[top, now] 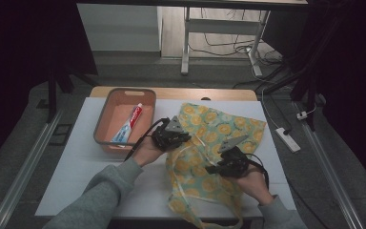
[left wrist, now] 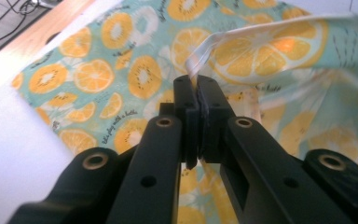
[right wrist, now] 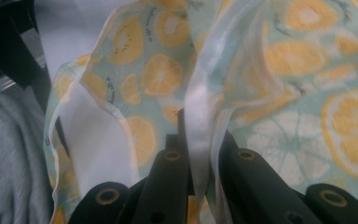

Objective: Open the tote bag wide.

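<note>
High view, frame centre: citrus-print bag is clamped by left gripper and, apparently, right gripper at its rim.

Off to my left an orange-pink basket sits on the white table with a toothpaste tube lying inside it, while a white power strip and loose cables lie on the floor beyond.
</note>
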Tool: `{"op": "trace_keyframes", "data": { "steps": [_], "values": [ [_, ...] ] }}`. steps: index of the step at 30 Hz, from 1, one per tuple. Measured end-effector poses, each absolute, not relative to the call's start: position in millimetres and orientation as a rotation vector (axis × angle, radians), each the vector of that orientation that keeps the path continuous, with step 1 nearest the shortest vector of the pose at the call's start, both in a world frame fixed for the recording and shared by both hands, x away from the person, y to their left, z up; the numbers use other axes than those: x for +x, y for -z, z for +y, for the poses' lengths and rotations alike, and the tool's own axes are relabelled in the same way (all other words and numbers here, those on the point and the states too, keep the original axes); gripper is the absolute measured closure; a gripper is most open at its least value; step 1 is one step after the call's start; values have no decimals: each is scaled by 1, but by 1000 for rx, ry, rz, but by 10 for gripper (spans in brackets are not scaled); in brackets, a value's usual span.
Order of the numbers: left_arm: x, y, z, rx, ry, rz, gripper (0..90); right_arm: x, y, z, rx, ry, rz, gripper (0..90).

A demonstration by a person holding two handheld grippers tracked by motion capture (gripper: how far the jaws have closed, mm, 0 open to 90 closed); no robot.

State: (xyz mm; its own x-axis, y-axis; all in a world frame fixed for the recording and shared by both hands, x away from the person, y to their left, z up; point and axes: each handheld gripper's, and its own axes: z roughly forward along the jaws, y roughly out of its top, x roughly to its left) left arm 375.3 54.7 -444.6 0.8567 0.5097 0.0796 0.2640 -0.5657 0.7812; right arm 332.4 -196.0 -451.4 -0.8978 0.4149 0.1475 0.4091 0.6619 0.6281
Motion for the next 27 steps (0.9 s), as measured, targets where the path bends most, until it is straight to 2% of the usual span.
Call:
{"op": "trace_keyframes", "data": {
  "steps": [3,8,9,12,18,27],
  "values": [
    [374,439,64,2184,-391,572,798,344,453,-182,712,-1097,2822,885],
    [371,426,86,2157,-435,626,465,379,456,-175,817,-1195,2750,886],
    [370,423,91,2148,-445,640,429,385,457,-174,838,-1213,2740,887],
    [367,415,107,2118,-440,668,396,401,458,-171,863,-1205,2697,889],
    [363,408,129,2099,-466,703,390,426,462,-172,938,-1214,2604,890],
    [365,408,141,2109,-478,747,388,457,449,-185,1065,-1423,2355,891]
  ]
}}
